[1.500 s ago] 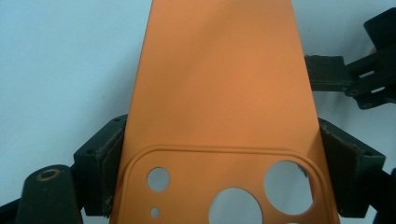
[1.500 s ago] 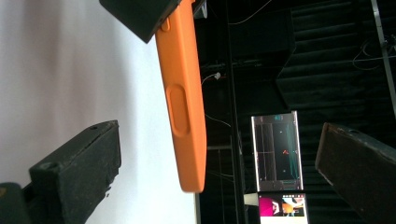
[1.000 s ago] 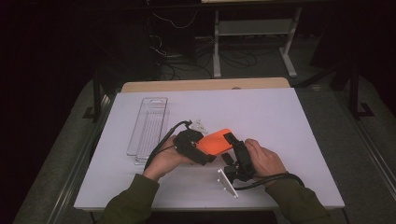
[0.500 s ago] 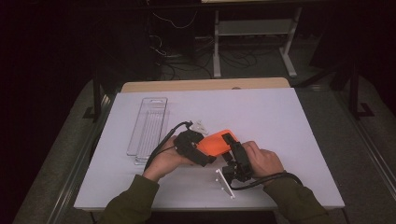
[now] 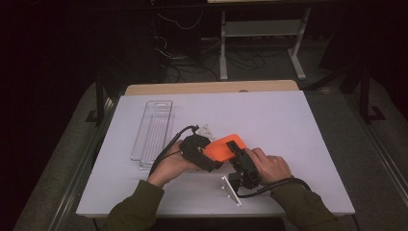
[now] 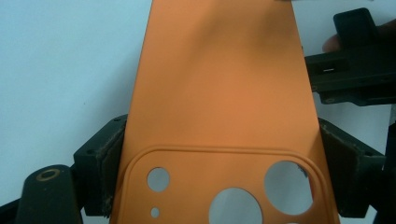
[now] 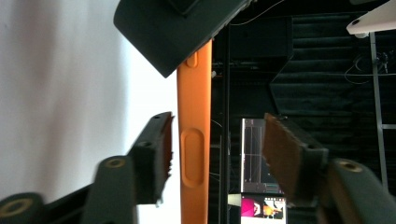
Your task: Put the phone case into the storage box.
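Note:
An orange phone case (image 5: 222,148) with camera cut-outs is held just above the white table. My left gripper (image 5: 211,158) is shut on it, and in the left gripper view both pads (image 6: 105,163) press the case (image 6: 219,93) across its width near the cut-outs. My right gripper (image 5: 236,153) comes at the case's other end from the right. Its jaws have just been closing, with the case's thin edge (image 7: 194,154) between them. The left pad (image 7: 156,156) stands close beside that edge, while the right pad is well apart from it.
A clear plastic tray (image 5: 153,130) lies at the left of the table (image 5: 288,125). A small white part (image 5: 207,130) rests behind the left gripper. A white plate with pegs (image 5: 231,190) lies near the front edge, under the right hand.
Both hands and the case keep their places. The right gripper's jaws have drawn closer together around the case's end.

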A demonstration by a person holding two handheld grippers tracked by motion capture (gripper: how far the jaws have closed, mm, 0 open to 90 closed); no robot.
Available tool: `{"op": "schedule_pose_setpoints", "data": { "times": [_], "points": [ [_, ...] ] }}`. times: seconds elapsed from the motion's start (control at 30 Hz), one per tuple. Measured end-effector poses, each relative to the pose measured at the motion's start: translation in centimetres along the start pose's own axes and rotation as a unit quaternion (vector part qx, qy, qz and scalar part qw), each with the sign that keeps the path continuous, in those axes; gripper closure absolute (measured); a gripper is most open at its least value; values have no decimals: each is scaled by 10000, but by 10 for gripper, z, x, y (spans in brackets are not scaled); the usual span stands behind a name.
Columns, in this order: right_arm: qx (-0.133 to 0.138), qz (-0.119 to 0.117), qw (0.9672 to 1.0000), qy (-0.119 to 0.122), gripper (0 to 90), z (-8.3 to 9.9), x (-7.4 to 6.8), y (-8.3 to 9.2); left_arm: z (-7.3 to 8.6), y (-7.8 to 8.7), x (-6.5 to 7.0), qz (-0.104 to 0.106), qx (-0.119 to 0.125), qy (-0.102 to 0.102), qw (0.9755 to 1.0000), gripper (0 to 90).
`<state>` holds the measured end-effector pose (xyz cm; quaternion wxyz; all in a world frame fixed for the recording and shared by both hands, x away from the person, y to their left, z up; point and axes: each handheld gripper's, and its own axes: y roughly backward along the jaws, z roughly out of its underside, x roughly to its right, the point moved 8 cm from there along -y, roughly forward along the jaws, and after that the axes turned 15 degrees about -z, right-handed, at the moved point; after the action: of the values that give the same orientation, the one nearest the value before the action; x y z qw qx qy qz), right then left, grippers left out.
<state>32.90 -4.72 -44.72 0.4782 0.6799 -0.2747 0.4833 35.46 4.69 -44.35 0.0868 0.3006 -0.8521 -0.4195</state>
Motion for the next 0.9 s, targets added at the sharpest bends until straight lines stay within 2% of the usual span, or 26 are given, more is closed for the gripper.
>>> {"op": "schedule_pose_setpoints", "data": {
  "times": [0.3, 0.43, 0.87, 0.9],
  "points": [
    [32, -142, 9999, -53, 592, 0, -2, -1, 1, 0, -1, 13, -60, 38, 10000, 152],
    [63, -204, 9998, -58, 639, 0, -2, -1, 0, 1, -3, 2, 9, 75, 10000, 152],
    [107, -303, 9995, -8, 745, -2, -3, -1, 1, 5, -3, -7, 36, 146, 9999, 152],
    [93, -322, 9994, -53, 748, -2, -3, -1, 1, 5, -3, -15, 39, 104, 9999, 152]
  ]
}}
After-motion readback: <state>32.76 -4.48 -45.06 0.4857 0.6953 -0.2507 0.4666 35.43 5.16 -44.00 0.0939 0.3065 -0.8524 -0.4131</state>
